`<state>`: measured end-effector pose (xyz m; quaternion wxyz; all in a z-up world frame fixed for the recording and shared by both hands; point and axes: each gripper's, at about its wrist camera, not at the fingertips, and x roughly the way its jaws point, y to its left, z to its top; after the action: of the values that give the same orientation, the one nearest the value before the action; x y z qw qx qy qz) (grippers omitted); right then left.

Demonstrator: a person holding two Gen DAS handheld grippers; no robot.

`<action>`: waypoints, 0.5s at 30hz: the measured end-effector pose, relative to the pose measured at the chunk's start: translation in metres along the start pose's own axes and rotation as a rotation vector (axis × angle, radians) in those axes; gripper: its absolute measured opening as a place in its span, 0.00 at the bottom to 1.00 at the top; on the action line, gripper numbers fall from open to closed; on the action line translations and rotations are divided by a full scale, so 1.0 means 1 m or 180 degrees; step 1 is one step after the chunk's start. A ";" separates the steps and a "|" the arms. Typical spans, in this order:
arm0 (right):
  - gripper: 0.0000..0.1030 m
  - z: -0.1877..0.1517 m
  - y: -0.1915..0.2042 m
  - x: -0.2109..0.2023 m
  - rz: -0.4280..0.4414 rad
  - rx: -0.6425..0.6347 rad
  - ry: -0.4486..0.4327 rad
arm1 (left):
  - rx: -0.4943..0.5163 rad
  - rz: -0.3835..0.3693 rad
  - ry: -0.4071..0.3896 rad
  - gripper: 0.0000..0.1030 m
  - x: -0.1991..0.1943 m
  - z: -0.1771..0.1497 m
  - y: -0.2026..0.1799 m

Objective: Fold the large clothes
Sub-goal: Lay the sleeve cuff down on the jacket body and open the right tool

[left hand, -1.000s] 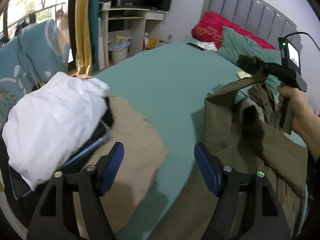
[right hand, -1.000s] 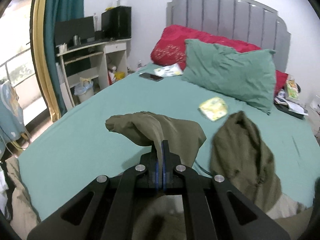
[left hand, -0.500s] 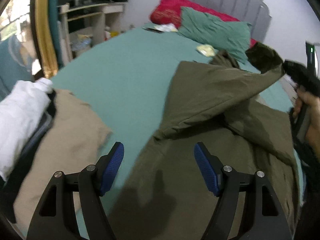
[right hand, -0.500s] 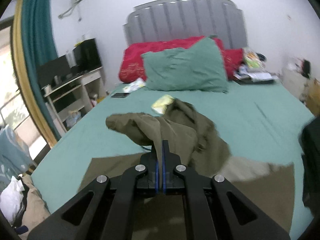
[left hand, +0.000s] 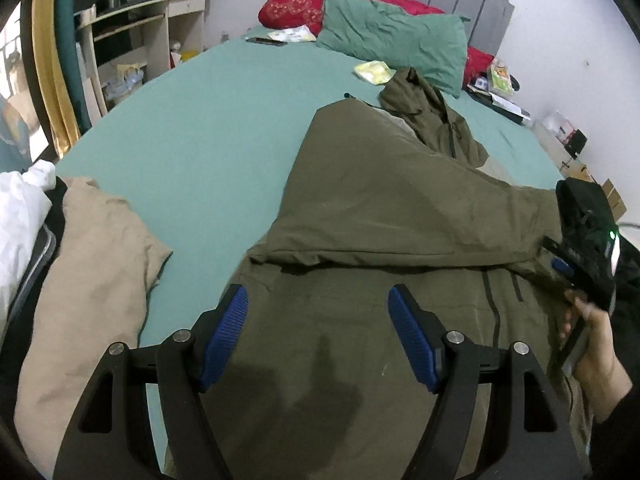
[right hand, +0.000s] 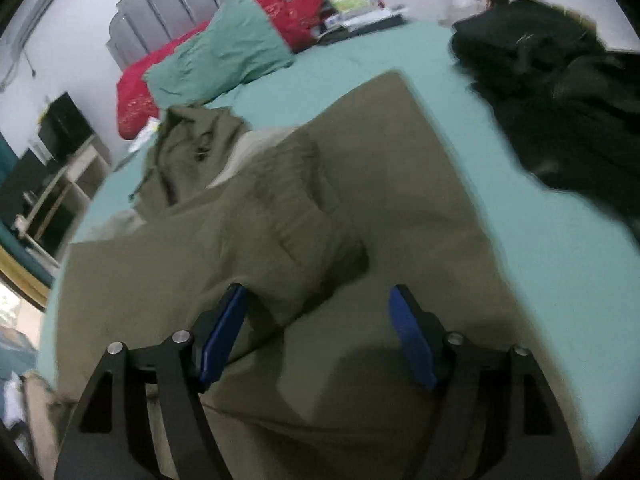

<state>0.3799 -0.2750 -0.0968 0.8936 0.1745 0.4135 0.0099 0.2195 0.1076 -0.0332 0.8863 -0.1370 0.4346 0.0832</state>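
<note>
An olive-green jacket (left hand: 360,320) lies spread on the teal bed (left hand: 200,128), its hood (left hand: 432,116) toward the pillows. One sleeve (left hand: 400,220) is folded across the body from left to right. My left gripper (left hand: 318,334) hangs open above the jacket's lower body, holding nothing. In the right wrist view the jacket (right hand: 400,220) fills the middle and the sleeve's cuff (right hand: 304,264) lies just ahead of the left pad. My right gripper (right hand: 320,330) is opening, and the pads press on nothing. A hand holds the right gripper (left hand: 560,270) at the sleeve's end.
A beige garment (left hand: 92,288) and a white bundle (left hand: 20,216) lie at the bed's left corner. Black clothing (right hand: 560,100) is piled on the right side. A teal pillow (left hand: 392,44), a red pillow (left hand: 300,4) and small items sit at the headboard. A desk (left hand: 132,40) stands left.
The right gripper carried the sleeve across the jacket, came down and let the cuff go; its jaws went from shut to apart. The left gripper swung right, over the jacket body.
</note>
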 end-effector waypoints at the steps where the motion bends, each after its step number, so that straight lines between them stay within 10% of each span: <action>1: 0.71 0.005 -0.002 -0.004 0.0018 -0.0019 -0.0050 | -0.0007 -0.0012 0.0002 0.75 0.000 0.001 -0.001; 7: 0.71 0.053 0.005 0.030 0.0381 -0.0144 0.0168 | -0.0010 -0.0016 0.0000 0.75 0.008 0.006 -0.002; 9: 0.71 0.047 0.005 0.053 0.0246 -0.0119 0.0445 | -0.0056 0.0009 0.0014 0.75 0.013 0.008 0.001; 12: 0.37 0.042 0.021 0.067 -0.0093 -0.0556 0.0502 | -0.0025 -0.0004 0.0040 0.74 0.019 0.010 -0.002; 15: 0.35 0.043 0.022 0.055 -0.0459 -0.0708 0.0332 | 0.0023 0.0033 0.0052 0.72 0.020 0.010 -0.004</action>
<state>0.4509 -0.2588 -0.1041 0.8830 0.0434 0.4673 0.0004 0.2397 0.1077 -0.0423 0.8827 -0.1321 0.4428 0.0851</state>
